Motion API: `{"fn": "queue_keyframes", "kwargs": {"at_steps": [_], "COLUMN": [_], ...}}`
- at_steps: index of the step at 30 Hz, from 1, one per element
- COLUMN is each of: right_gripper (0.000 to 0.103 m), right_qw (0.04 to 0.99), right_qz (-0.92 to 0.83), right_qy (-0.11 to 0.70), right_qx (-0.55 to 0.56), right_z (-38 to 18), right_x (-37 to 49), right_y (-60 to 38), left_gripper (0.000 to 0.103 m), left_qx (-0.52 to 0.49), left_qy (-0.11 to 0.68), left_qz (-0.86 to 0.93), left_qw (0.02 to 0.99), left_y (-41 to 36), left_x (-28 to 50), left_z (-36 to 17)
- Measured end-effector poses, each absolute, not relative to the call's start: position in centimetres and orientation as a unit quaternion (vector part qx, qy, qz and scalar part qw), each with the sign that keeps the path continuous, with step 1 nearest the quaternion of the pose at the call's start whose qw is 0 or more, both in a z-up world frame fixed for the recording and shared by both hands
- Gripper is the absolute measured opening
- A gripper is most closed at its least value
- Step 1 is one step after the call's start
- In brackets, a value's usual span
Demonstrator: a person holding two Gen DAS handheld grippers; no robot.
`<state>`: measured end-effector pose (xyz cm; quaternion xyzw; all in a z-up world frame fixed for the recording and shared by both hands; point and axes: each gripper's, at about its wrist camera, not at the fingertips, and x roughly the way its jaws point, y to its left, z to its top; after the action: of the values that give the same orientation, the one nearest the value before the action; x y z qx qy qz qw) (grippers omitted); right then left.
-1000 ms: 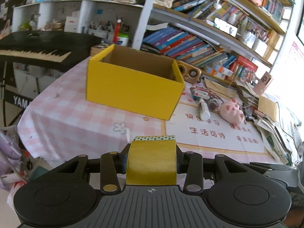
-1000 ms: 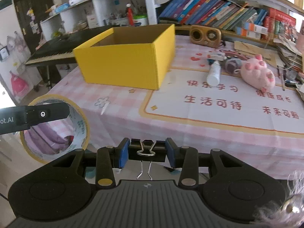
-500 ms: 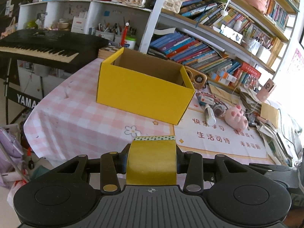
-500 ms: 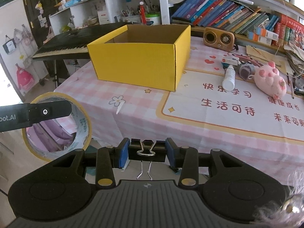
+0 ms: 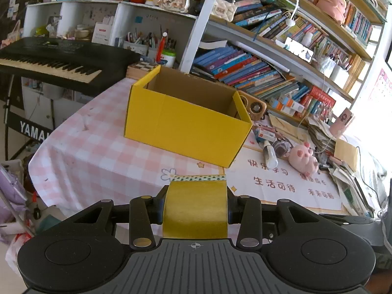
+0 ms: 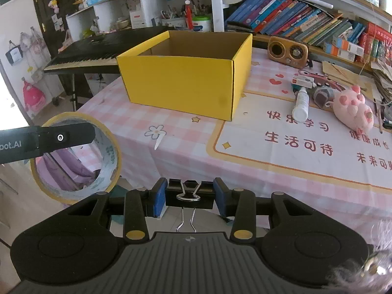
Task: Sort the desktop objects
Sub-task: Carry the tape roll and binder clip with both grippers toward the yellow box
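Item 1, left gripper (image 5: 195,207): my jaws pinch a roll of yellow tape (image 5: 195,208) across its width, its round opening facing sideways. Seen from the right wrist, the roll (image 6: 76,156) hangs off the counter's near-left edge.

Item 2, yellow box (image 5: 186,127): open-topped, upright on the counter (image 5: 98,152), ahead of and beyond both grippers. From the left jaws it lies nearly straight ahead, its long side running left to right across my line of approach.

Item 3, right gripper (image 6: 188,194): jaws clamped on a black binder clip (image 6: 188,193), wire handles pointing back towards me. The box (image 6: 181,85) lies ahead and slightly left of these jaws.

Judgement: neither load is over the box; both must travel forward and clear the near wall before release. I cannot tell which hand is nearer.

Item 4, unsorted at right: white bottle (image 6: 301,104), pink plush toy (image 6: 354,109).
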<state>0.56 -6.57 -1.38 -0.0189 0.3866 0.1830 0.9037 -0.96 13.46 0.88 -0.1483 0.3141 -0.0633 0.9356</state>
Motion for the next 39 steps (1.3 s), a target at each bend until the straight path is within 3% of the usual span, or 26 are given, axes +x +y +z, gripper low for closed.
{"fn": "queue_keyframes", "kwargs": {"at_steps": [13, 28, 39], "right_gripper": [0.038, 0.038, 0.038], "right_qw": [0.904, 0.919, 0.909], "right_qz": [0.202, 0.255, 0.301], "right_qy": [0.377, 0.3, 0.282], "right_qx": [-0.016, -0.018, -0.061], "right_z": [-0.3, 5.9, 6.6], "right_x": [2.1, 10.8, 20.4], "right_y": [-6.4, -5.8, -4.8], "left_gripper": [0.04, 0.04, 0.04], "left_qx": [-0.14, -0.107, -0.078], "left_qy": [0.291, 0.205, 0.24], "left_qz": [-0.063, -0.06, -0.023], "left_qw": [0.944, 0.971, 0.967], "left_y": [13.7, 12.7, 11.3], "left_x": [0.9, 9.1, 17.7], "left_z": [3.3, 9.1, 7.9]}}
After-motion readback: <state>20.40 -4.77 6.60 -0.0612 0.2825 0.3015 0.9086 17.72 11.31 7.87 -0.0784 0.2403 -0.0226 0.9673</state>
